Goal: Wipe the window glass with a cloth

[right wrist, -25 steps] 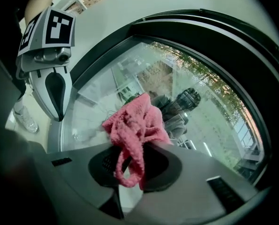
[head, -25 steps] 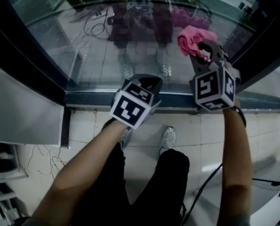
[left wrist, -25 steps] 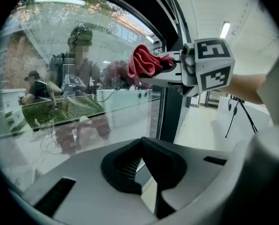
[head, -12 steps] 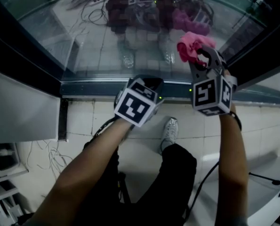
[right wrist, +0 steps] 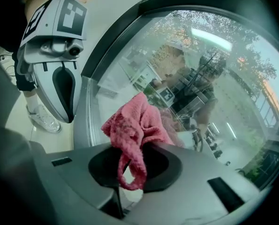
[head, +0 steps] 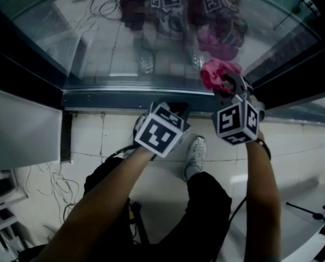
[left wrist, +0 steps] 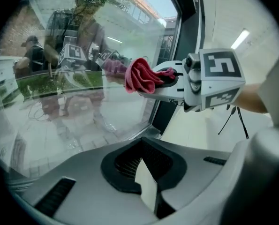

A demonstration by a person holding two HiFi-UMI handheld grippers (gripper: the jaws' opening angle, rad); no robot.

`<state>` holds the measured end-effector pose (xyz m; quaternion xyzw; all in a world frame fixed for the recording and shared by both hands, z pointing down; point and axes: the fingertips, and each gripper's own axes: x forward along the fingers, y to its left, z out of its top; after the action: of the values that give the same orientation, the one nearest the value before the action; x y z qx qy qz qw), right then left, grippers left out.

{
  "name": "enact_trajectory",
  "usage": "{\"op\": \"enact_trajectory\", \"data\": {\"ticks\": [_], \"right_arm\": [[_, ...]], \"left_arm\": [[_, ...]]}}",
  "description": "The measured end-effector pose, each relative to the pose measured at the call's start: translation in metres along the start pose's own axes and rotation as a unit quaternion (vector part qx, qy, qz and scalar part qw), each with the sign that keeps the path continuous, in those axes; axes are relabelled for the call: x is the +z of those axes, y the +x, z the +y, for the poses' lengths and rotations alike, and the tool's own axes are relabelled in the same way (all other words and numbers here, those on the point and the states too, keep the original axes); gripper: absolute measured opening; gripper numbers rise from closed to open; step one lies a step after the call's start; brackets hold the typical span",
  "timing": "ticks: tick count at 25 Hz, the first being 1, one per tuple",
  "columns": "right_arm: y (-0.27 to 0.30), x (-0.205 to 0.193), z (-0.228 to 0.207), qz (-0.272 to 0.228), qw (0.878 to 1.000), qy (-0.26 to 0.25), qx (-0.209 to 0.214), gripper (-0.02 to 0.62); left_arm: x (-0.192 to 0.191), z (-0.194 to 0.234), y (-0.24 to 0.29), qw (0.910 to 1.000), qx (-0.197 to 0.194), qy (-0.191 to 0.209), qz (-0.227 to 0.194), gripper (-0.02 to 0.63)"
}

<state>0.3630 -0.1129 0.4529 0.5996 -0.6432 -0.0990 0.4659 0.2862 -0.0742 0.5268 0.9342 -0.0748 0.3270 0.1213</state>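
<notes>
The window glass (head: 113, 42) fills the top of the head view and mirrors the person and both grippers. My right gripper (head: 226, 84) is shut on a bunched pink cloth (head: 215, 73) at the glass's lower right, close above the bottom frame. In the right gripper view the cloth (right wrist: 135, 131) sticks out of the shut jaws against the glass (right wrist: 209, 83). My left gripper (head: 177, 107) is shut and empty, held low by the bottom frame, left of the right one. The left gripper view shows its jaws (left wrist: 145, 175) closed, with the cloth (left wrist: 143, 76) up right.
A dark bottom frame (head: 113, 99) runs under the glass, and a dark side post (head: 293, 59) stands just right of the cloth. The person's shoes (head: 196, 153) stand on pale floor tiles. Loose cables (head: 47, 184) and a low shelf (head: 1, 192) lie at the left.
My right gripper has carried the cloth down the glass toward the bottom frame and slightly left. The left gripper has stayed near the frame.
</notes>
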Motion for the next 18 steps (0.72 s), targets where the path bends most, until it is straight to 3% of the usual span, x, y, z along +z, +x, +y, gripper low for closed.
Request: {"op": "enact_trajectory", "data": {"ticks": [10, 18], "right_arm": [[0.036, -0.05, 0.058, 0.041, 0.997, 0.029, 0.054, 0.057], [0.059, -0.07, 0.085, 0.049, 0.995, 0.031, 0.087, 0.055]], "left_arm": [[-0.034, 0.008, 0.018, 0.9987, -0.003, -0.025, 0.043, 0.008], [-0.035, 0.015, 0.021, 0.9981, -0.002, -0.039, 0.047, 0.008]]}}
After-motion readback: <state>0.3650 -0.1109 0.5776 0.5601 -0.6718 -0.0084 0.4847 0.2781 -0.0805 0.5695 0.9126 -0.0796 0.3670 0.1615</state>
